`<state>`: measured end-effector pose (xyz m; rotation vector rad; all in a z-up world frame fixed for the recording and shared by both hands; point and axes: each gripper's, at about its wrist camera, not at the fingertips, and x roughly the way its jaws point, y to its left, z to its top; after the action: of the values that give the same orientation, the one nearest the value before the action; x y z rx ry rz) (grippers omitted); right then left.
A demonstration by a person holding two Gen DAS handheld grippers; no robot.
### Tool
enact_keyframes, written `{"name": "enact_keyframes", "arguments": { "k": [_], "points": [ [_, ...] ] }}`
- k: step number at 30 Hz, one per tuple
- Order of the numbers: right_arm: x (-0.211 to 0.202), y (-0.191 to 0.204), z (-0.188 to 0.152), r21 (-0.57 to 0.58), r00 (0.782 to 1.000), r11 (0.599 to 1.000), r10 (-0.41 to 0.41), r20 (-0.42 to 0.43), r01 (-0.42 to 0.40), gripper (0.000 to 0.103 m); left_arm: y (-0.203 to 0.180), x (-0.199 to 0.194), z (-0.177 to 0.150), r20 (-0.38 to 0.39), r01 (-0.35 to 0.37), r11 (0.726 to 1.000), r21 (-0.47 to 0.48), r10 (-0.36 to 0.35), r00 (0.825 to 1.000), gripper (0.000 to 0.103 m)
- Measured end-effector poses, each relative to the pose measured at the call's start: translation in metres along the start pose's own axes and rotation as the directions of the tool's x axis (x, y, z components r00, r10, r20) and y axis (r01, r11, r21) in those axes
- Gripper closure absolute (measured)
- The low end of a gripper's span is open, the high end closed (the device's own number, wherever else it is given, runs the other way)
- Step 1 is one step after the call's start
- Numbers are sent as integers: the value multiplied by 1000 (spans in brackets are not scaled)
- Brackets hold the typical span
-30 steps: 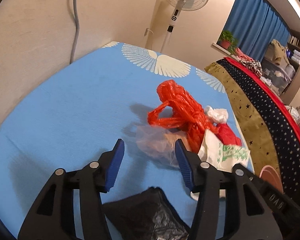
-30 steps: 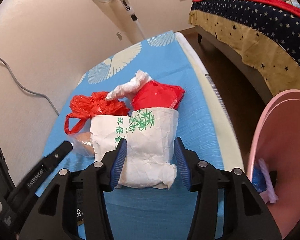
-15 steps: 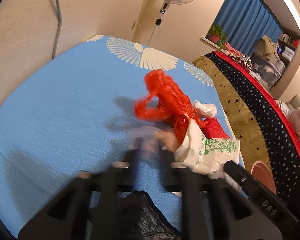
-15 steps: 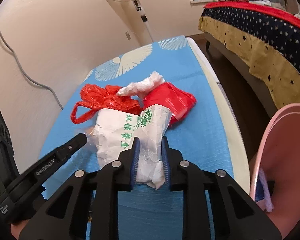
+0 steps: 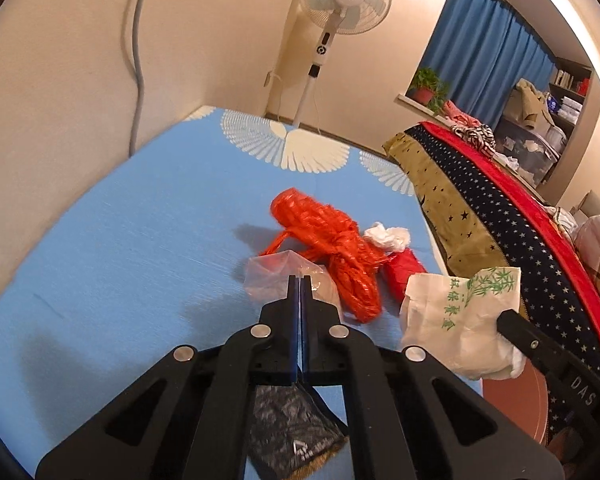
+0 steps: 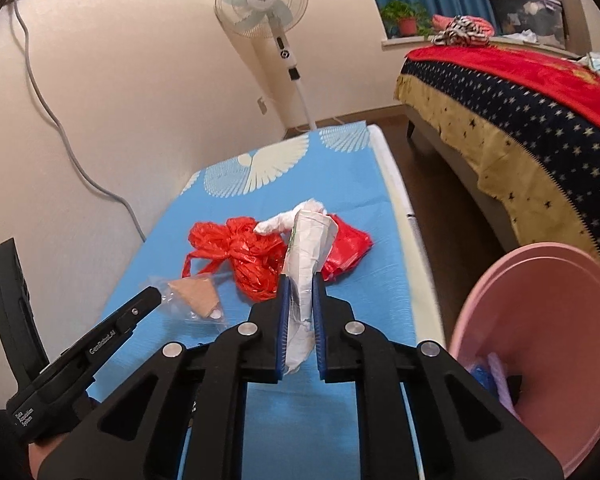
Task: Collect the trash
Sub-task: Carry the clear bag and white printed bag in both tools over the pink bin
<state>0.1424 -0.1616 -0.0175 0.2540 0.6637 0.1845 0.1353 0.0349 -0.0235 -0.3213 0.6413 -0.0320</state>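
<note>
Both claws have closed since a second ago: then they stood wide open over the pile, now each is pinched onto something. Left claw (image 5: 299, 280) has its blue pads nearly touching, with the edge of the clear plastic bag (image 5: 278, 276) nipped between the tips. Right claw (image 6: 300, 280) is clamped on the white paper bag (image 6: 306, 256), a narrow gap left by the crumpled paper, and the bag looks raised off the blue mat (image 6: 340, 320).

Rest of the trash sits on the mat: orange plastic bag (image 5: 324, 232), white tissue wad (image 5: 388, 236), red packet (image 5: 404, 276), all bunched together and touching. Black wrapper (image 5: 292, 432) lies close under the left claw. Pink bin (image 6: 540, 340) sits off the mat's right edge, a few scraps already inside.

Risks, as a guess:
- Left grip is only on a thin film edge; it could slip out or tear on the lift.
- Clear bag holds a tan piece (image 6: 198, 296) that could fall out if the bag tips open.
- Orange bag's loops lie against the clear bag and might get dragged along.
- Paper bag is gripped low and stands tall, so it may flop or swing and miss the bin rim.

Hard to tell:
- How deep the film sits in the left pads.
- What's inside the paper bag.
- Bin contents, mostly cut off.
- Black wrapper, half hidden by the claw body.
</note>
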Motion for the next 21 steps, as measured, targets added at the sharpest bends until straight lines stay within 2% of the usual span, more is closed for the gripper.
{"name": "enact_keyframes", "arguments": {
  "k": [9, 21],
  "points": [
    [-42, 2, -1, -25, 999, 999, -23, 37, 24, 91, -15, -42, -5, 43, 18, 998, 67, -21, 999, 102],
    [-88, 5, -5, -54, 994, 997, -58, 88, 63, 91, -33, -77, -16, 59, 47, 990, 134, -55, 997, 102]
  ]
}}
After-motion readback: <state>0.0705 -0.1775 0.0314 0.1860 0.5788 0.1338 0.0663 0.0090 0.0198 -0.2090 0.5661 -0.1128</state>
